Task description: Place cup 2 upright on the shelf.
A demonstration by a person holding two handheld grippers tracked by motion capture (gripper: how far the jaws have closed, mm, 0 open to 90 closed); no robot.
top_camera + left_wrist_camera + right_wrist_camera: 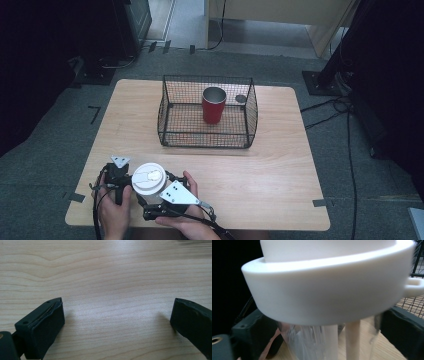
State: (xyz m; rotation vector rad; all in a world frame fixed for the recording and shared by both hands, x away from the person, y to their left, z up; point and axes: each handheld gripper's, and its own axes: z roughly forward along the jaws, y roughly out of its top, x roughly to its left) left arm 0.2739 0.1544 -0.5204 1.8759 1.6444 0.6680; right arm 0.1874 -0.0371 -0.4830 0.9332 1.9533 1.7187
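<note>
A clear plastic cup with a white lid [148, 177] stands near the front left of the wooden table [280, 175]. My right gripper [151, 191] comes at it from the right, under its grey plate. Seen from the right gripper view, the white lid [329, 290] looms close and the clear cup body sits between the two black jaws of my right gripper [329, 340], whose pads lie against its sides. My left gripper [119, 173] rests just left of the cup. In its own view my left gripper [117, 315] is open over bare wood with nothing between its jaws.
A black wire basket [207, 142] stands at the middle of the table's far half, with a red cup [213, 106] upright inside it and a small grey disc [241, 99] at its back right. Cables and dark stands lie on the floor around the table.
</note>
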